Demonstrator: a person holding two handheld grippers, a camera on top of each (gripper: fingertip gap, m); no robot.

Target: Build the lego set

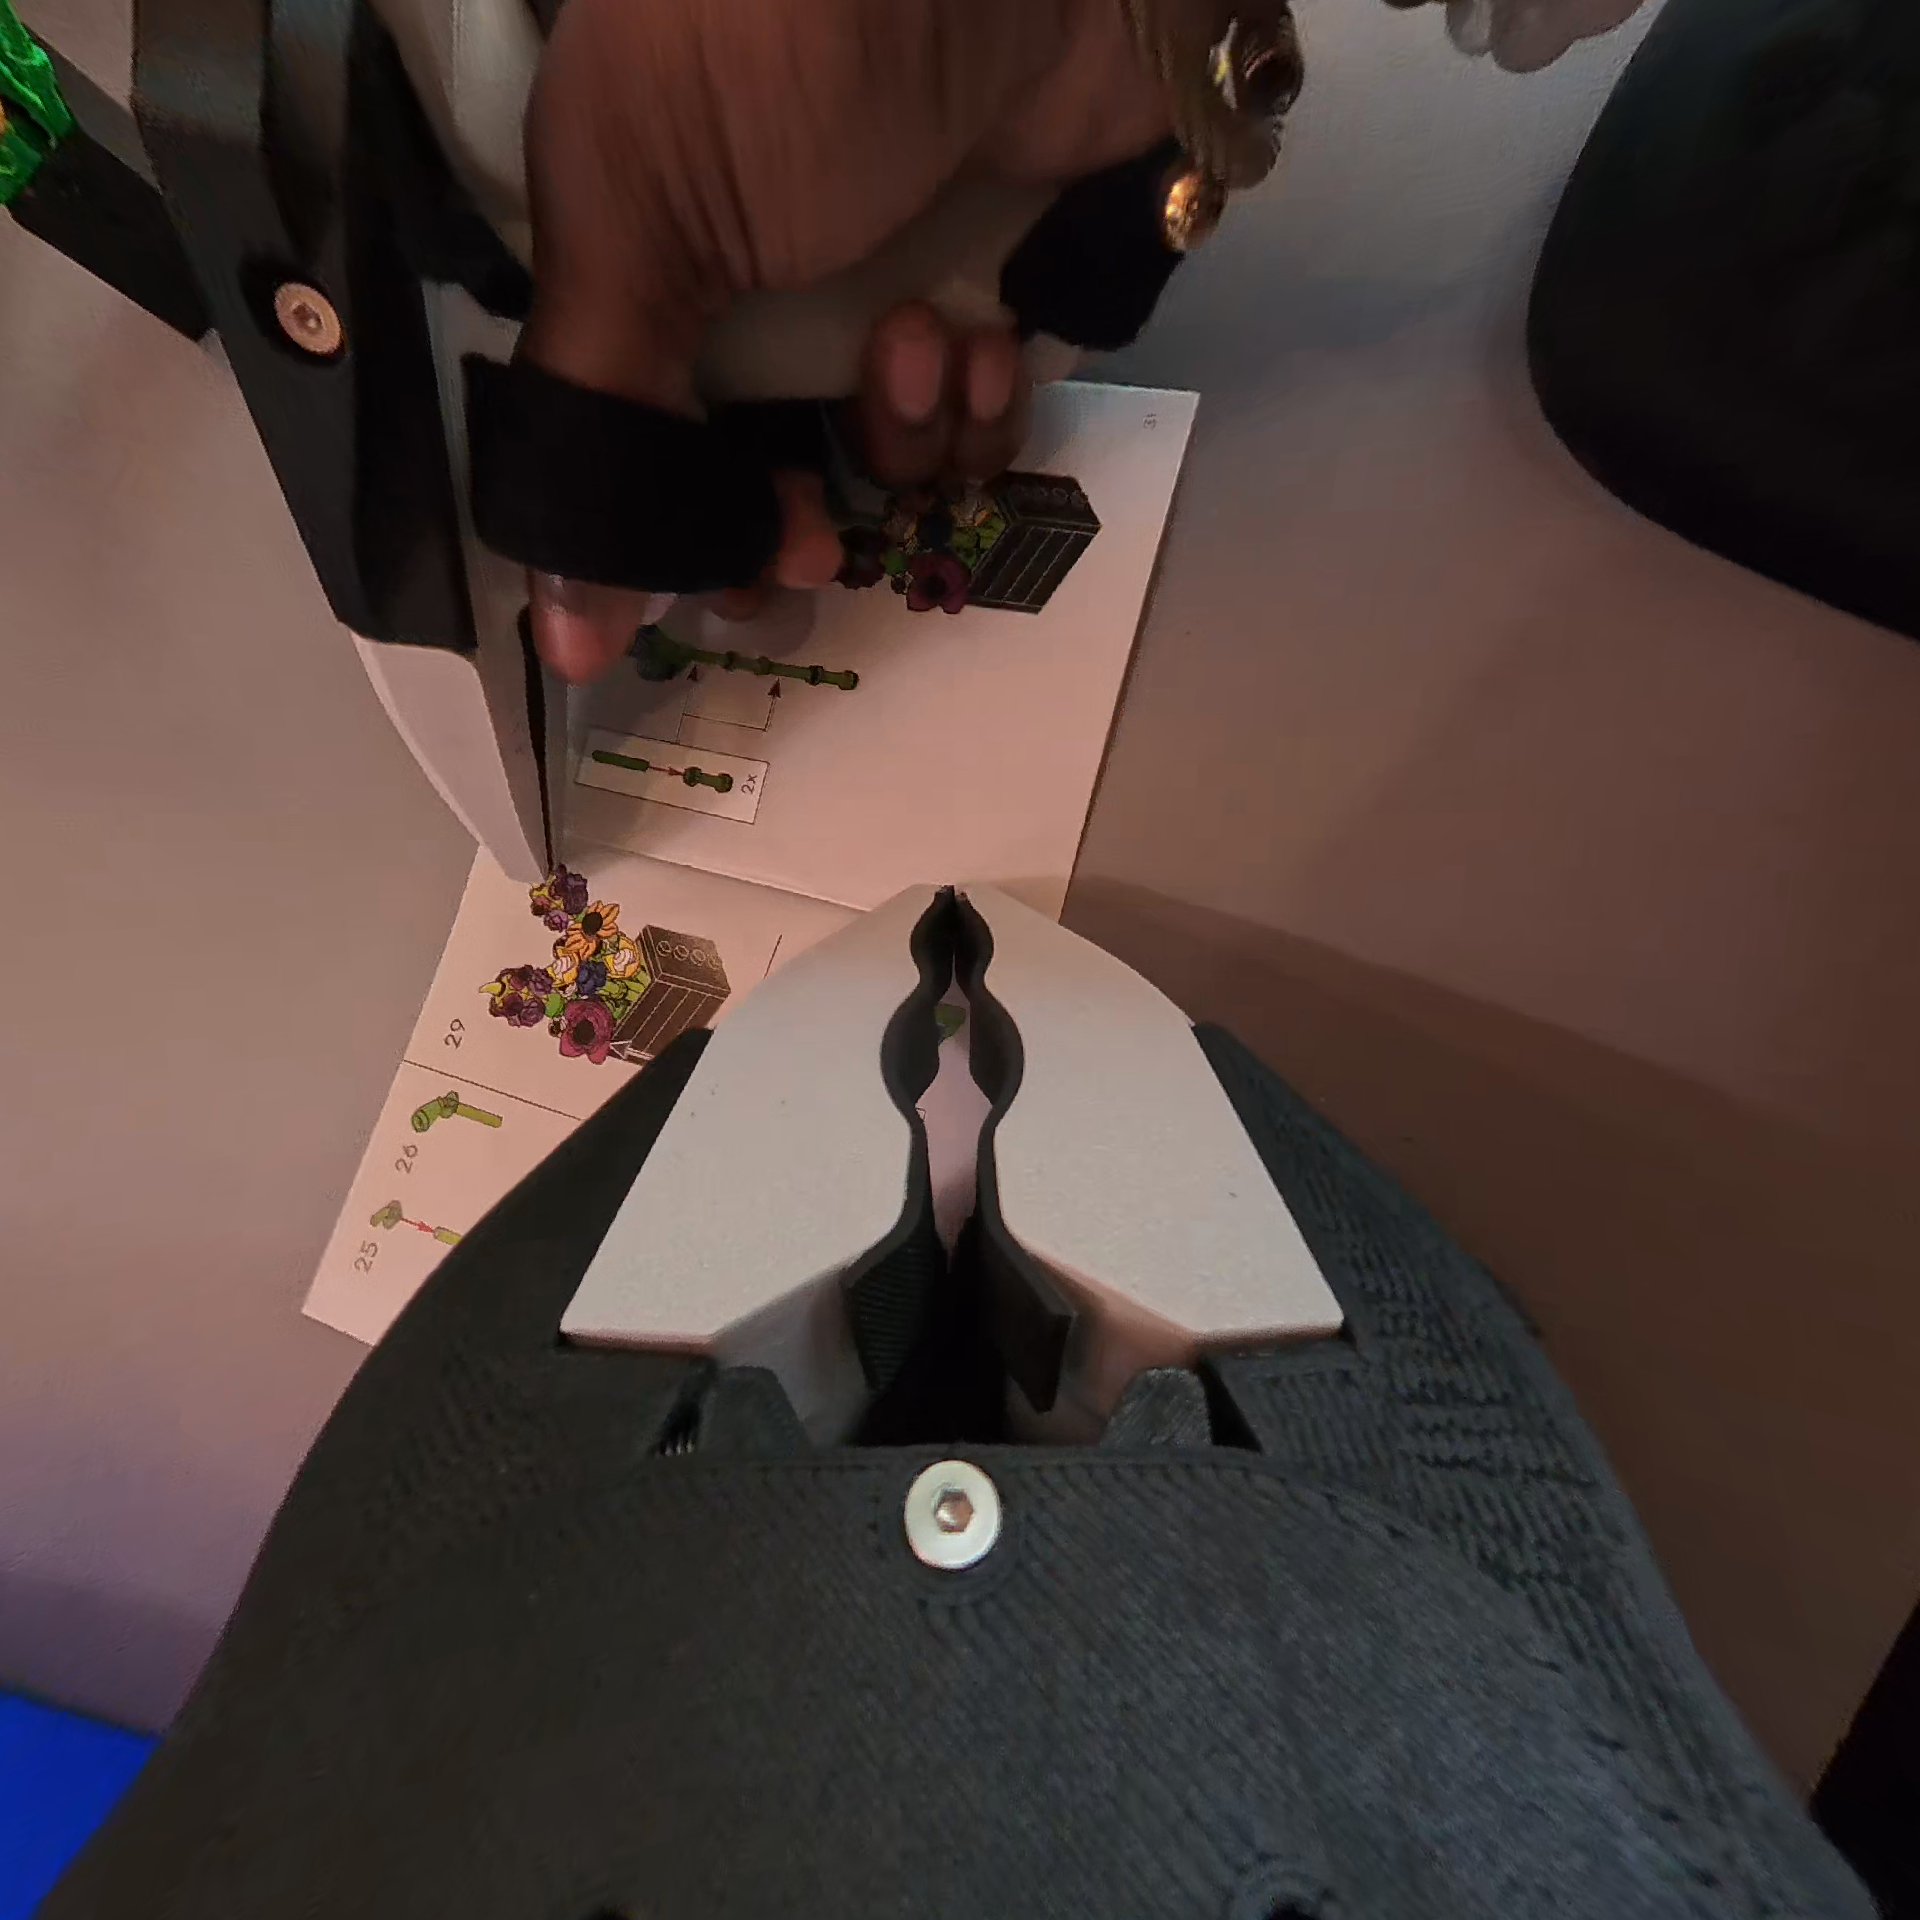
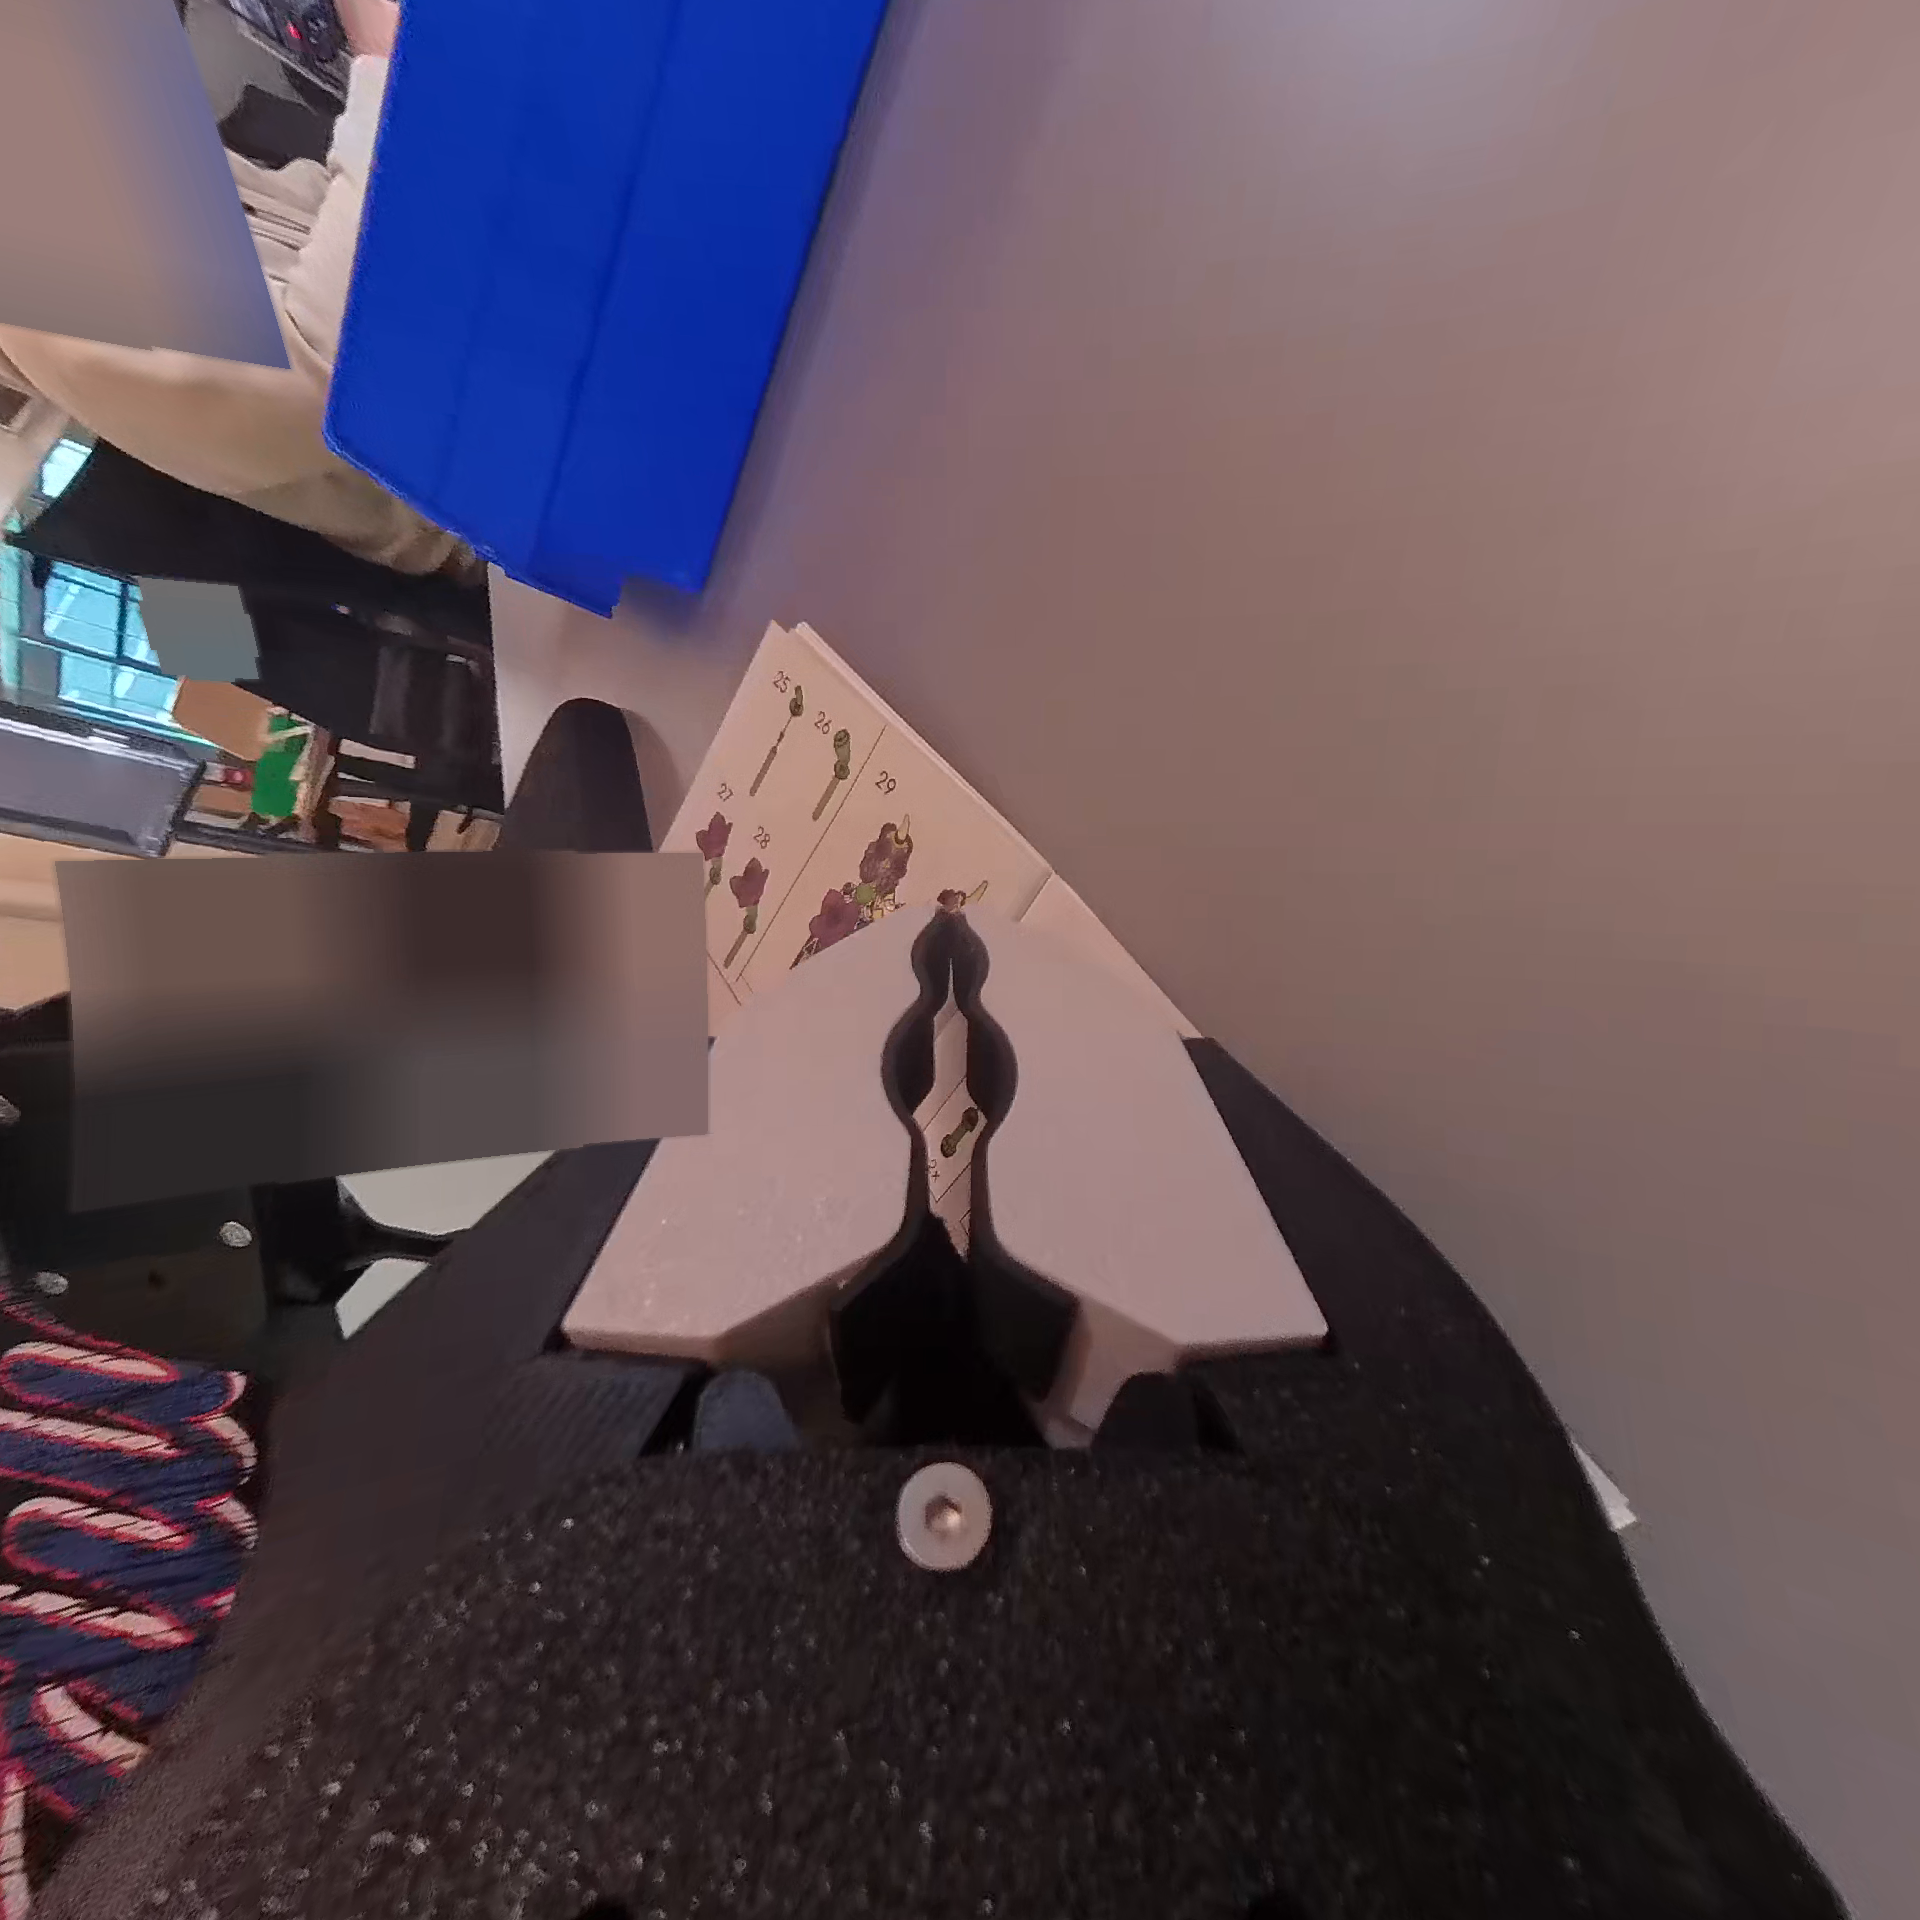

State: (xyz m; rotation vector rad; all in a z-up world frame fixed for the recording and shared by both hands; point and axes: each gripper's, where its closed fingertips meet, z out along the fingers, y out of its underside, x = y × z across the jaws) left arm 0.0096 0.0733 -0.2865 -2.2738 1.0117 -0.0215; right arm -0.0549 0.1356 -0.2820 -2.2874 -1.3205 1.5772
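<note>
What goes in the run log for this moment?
left tongs: shut, empty | right tongs: shut, over instruction booklet | blue bin: beside booklet

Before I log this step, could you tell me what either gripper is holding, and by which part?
Left gripper: jaws shut, nothing held. Right gripper: jaws shut at the instruction booklet; whether they pinch a page cannot be told.
</note>
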